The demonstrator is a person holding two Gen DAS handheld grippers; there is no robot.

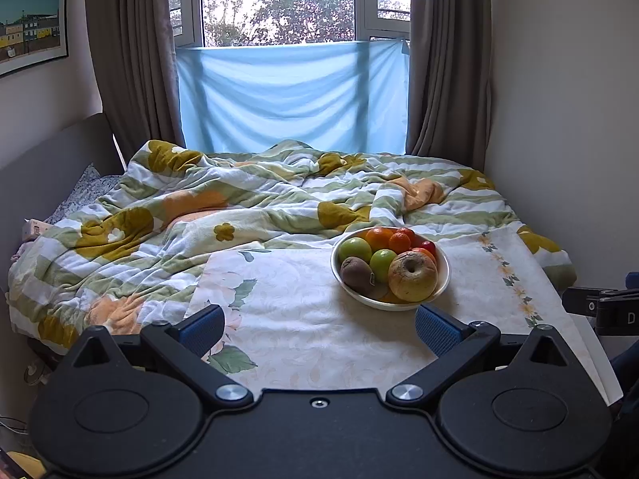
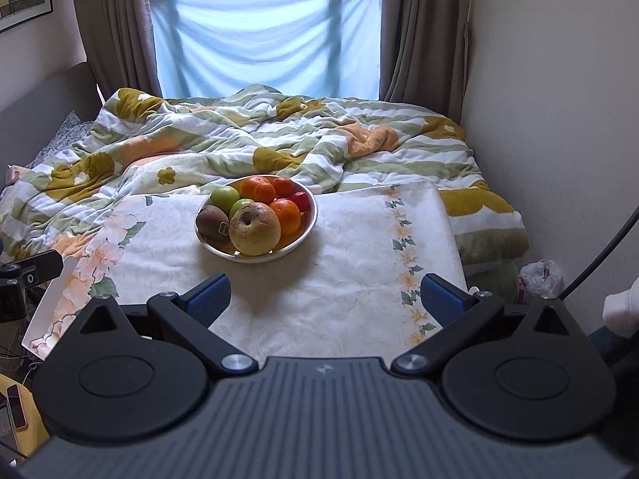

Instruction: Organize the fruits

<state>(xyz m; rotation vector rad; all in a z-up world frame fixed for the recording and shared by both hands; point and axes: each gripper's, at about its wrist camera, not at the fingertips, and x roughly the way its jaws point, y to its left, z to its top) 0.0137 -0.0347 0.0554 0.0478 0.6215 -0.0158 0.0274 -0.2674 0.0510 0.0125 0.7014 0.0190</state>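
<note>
My left gripper (image 1: 319, 329) hangs above the near part of the worktop, a flat surface under a cream cloth printed with pale flowers (image 1: 287, 299), its blue-padded jaws spread wide with nothing between them. My right gripper (image 2: 325, 299) hangs likewise, jaws spread and holding nothing. Ahead of both sits a round white bowl (image 2: 303, 235) on the cloth, piled with fruit: a big yellowish, brown-blotched apple (image 2: 255, 228) at the front, a brown fuzzy kiwi with a small sticker (image 2: 213, 219) just left of it, two green apples (image 2: 224, 196) behind, several oranges (image 2: 263, 189) toward the back and right, and a small red fruit (image 2: 301, 199) at the right rim. Beyond the worktop a bed carries a rumpled quilt with green stripes and mustard flowers (image 2: 199, 147).
</note>
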